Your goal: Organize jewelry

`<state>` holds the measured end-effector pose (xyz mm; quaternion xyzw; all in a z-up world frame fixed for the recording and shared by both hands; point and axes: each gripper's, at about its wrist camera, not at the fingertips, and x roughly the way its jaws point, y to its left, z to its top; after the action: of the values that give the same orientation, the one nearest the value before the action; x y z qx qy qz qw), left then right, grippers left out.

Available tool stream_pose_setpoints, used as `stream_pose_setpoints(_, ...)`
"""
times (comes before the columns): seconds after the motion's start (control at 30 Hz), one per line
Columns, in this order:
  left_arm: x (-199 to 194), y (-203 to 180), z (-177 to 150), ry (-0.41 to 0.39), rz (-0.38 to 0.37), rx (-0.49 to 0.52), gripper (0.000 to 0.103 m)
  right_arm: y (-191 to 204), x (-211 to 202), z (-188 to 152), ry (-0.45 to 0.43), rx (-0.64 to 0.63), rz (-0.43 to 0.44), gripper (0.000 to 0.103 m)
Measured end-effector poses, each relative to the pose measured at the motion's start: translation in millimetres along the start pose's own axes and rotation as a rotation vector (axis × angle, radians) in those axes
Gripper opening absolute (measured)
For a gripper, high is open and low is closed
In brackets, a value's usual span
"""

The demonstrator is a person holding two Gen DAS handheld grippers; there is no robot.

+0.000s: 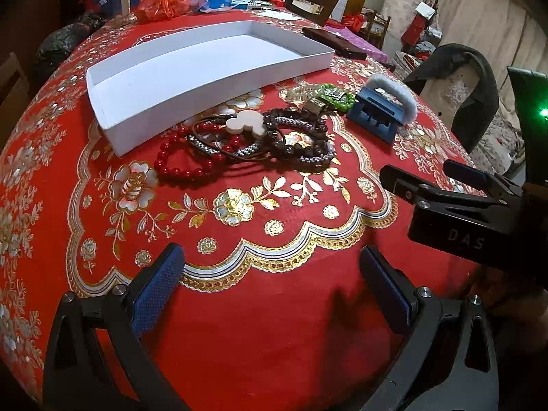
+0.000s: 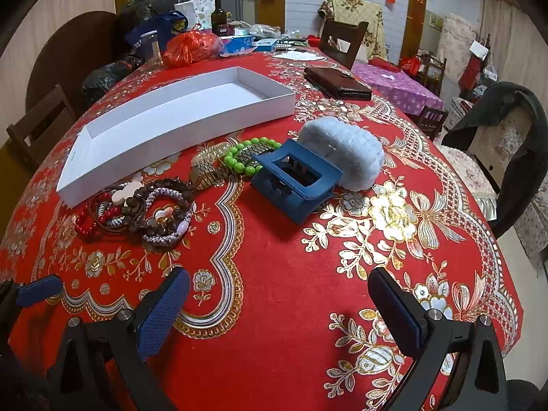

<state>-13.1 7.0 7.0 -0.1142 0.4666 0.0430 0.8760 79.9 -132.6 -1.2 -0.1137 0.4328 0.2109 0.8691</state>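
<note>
An empty white tray (image 1: 191, 102) (image 2: 164, 137) lies on the red tablecloth. In front of it sits a pile of bracelets (image 1: 246, 144) (image 2: 137, 209): red beads (image 1: 178, 167), dark wooden beads, braided bands and a cream clover piece (image 1: 245, 125). To the right lie a green bead bracelet (image 2: 239, 164) (image 1: 337, 97), a gold watch band (image 2: 205, 174), a blue claw clip (image 2: 294, 181) (image 1: 375, 118) and a fluffy pale-blue clip (image 2: 342, 154). My left gripper (image 1: 270, 267) is open and empty, short of the pile. My right gripper (image 2: 279, 291) is open and empty, short of the blue clip; it also shows in the left wrist view (image 1: 424, 174).
A brown wallet (image 2: 337, 82) lies beyond the tray. Bags, a bottle and boxes crowd the table's far end (image 2: 205, 41). Wooden chairs stand around; one at right (image 2: 507, 144) has a dark garment draped on it. The table's right edge (image 2: 507, 274) is close.
</note>
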Motion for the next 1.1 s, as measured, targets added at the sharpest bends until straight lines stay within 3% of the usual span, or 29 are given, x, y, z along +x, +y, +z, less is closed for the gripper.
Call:
stream_pose_setpoints(0.2, 10, -1, 4, 0.035, 0.014, 0.001, 0.102, 1, 2, 0, 0.003, -0.002, -0.003, 0.103)
stream_pose_setpoints(0.87, 14, -3, 4, 0.033, -0.001, 0.000, 0.102, 2, 5, 1, 0.006, -0.003, -0.006, 0.103)
stream_pose_setpoints(1.1, 13, 32, 17, -0.007, 0.027, -0.075, 0.102, -34, 0, 13, -0.022, 0.127, 0.041, 0.103)
